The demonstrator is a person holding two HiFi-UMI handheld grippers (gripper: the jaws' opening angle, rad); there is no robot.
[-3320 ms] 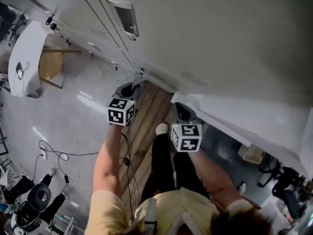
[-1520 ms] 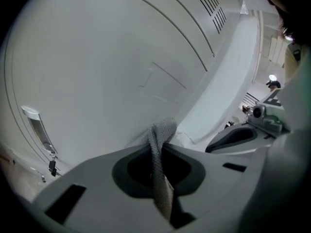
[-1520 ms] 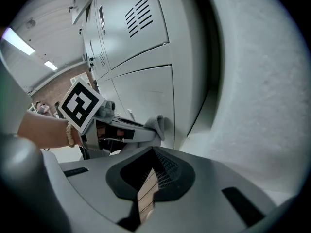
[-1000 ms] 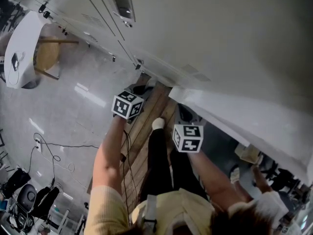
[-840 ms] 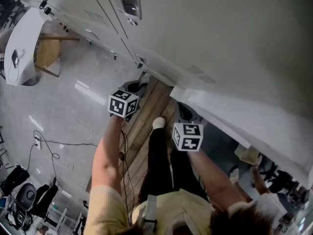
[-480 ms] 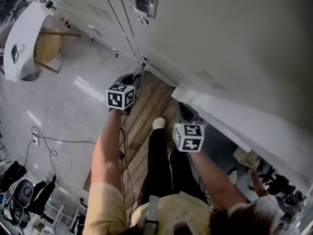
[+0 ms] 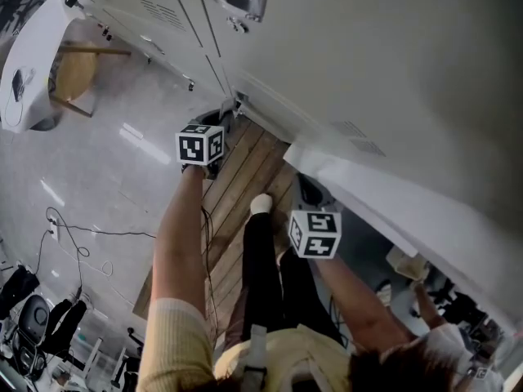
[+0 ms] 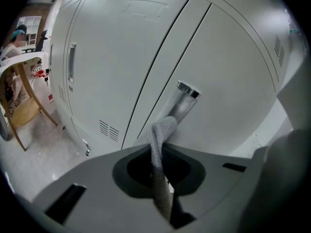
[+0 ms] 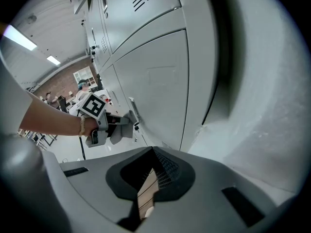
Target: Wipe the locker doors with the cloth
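— Where does the head view look from?
— From above the person, steeply down the locker doors (image 7: 368, 47) to the floor (image 7: 106, 178), with the left gripper (image 7: 225, 117) and right gripper (image 7: 306, 190) below it.
— And the gripper views?
— The left one looks along its jaws, past the cloth (image 8: 163, 135), close to a door handle (image 8: 183, 98). The right one faces sideways along the row of lockers. It catches the left gripper (image 9: 127, 122) too, so it shares that with the head view.

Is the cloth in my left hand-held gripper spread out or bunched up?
Bunched: the cloth is one narrow twisted strip pinched in the left hand-held gripper, tip by the locker handle.
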